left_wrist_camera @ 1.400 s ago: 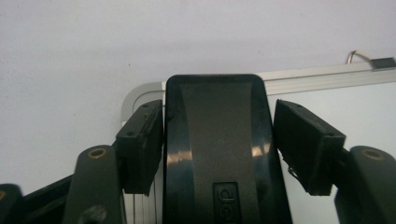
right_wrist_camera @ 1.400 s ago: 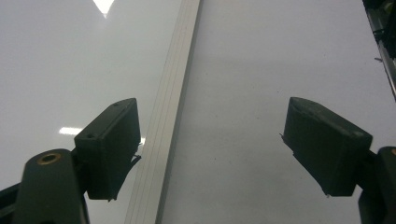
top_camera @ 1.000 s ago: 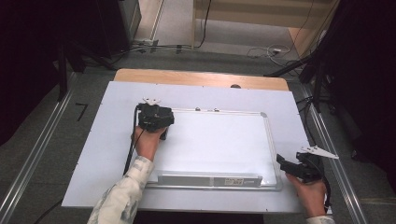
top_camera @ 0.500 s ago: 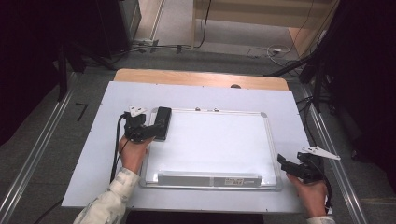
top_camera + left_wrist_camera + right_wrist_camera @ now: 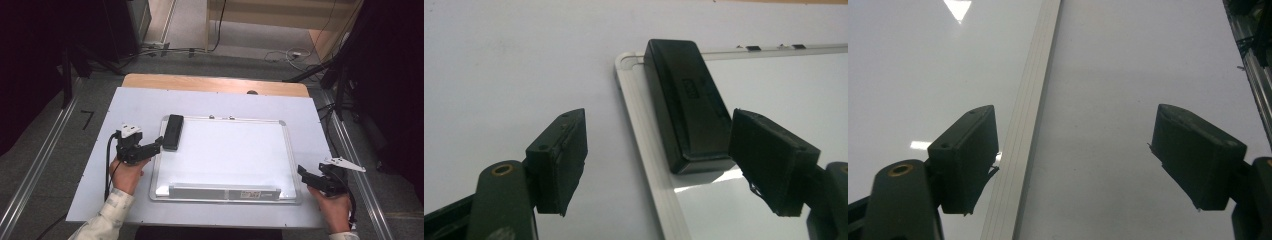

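Fingers of the left gripper (image 5: pixel 156 146) stood apart with nothing between them; they had just been opening, and the black eraser (image 5: pixel 173 131) lay free ahead of them. It rested at the top left corner of the whiteboard (image 5: pixel 225 155), lying lengthwise along the left frame rail and partly over it. In the left gripper view the eraser (image 5: pixel 688 102) sat just beyond the right finger (image 5: pixel 769 160), very near but seemingly not pressed by it, while the left finger (image 5: pixel 559 160) hung over the bare table (image 5: pixel 135 105). The right gripper (image 5: pixel 307 175) waited at the board's lower right corner, its fingers also wide and empty, straddling the frame rail (image 5: pixel 1030 125).

The risk, as I judged it, was a stray knock. With the right finger so close to the eraser's end, a careless sideways pull could nudge it off the rail and skew it across the board.
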A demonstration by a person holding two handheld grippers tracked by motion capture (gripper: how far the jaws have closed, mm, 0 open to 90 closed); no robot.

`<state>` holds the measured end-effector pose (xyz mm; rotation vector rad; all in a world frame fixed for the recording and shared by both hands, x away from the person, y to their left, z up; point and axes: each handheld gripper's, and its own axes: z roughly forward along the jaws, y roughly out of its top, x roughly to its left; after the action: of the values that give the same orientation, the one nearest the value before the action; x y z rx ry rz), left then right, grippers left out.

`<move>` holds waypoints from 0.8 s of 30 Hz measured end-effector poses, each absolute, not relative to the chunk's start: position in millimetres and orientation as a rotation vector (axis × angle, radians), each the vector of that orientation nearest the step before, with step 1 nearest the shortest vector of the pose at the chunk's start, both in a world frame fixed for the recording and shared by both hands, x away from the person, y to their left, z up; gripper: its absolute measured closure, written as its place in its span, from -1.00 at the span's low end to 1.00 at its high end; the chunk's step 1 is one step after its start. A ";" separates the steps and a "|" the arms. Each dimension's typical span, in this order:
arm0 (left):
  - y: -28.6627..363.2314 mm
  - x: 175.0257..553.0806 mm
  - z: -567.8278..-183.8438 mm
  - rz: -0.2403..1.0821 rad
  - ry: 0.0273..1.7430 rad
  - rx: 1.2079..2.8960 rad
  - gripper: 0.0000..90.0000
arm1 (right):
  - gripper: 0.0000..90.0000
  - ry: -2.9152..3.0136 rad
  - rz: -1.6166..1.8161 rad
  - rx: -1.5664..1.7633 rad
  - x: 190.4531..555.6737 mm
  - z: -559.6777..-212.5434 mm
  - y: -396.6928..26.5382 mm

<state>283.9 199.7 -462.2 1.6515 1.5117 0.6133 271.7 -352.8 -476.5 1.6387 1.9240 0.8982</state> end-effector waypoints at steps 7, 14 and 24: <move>218.4 267.6 -462.7 0.636 1.540 1.620 -0.47 | -0.61 1.922 0.898 1.640 271.5 -476.6 -353.4; 235.9 252.2 -463.5 0.653 1.571 1.610 -0.47 | -0.61 1.922 0.895 1.640 271.4 -476.4 -352.7; 265.5 235.2 -472.8 0.675 1.653 1.581 -0.47 | -0.61 1.922 0.894 1.641 271.2 -476.3 -352.8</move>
<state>235.2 265.5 -472.8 1.5806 1.6527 0.6749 271.2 -352.8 -476.3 1.6411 1.9218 0.8937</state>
